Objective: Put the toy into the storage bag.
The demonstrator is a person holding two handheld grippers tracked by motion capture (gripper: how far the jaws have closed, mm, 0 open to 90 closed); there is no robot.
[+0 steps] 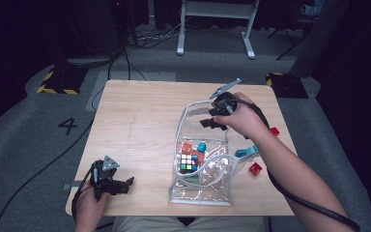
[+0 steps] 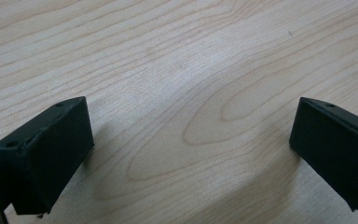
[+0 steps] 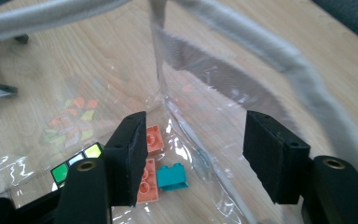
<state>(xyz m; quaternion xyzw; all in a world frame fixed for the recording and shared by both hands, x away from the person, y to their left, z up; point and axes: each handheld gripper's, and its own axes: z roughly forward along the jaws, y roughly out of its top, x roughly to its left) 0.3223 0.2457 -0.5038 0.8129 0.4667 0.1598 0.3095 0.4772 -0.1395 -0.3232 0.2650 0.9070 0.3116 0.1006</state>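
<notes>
1. Reaching over the mouth of the clear plastic zip pouch with grey-white trim (image 1: pixel 200 186), the right gripper (image 1: pixel 212 117) hangs with its jaws spread and nothing between them; in the right gripper view they straddle the pouch's clear wall above the toys inside.
2. To do this step well, I judge, keep the jaws wide until clear of the trim (image 3: pixel 279 46), then lower straight down without pushing the wall inward.
3. The pouch stands toward the table's near-right corner; its long axis runs from near edge to far edge, mouth pointing up and away.
4. Inside lie a multicoloured puzzle cube (image 1: pixel 188 162), orange studded bricks (image 3: pixel 150 161) and a teal brick (image 3: pixel 172 178), lengthwise across the pouch.
5. The left gripper (image 1: pixel 121 185) rests open at the wooden table (image 1: pixel 135 121)'s near-left corner.
6. Loose red bricks (image 1: pixel 255 168) sit by the right edge.
</notes>
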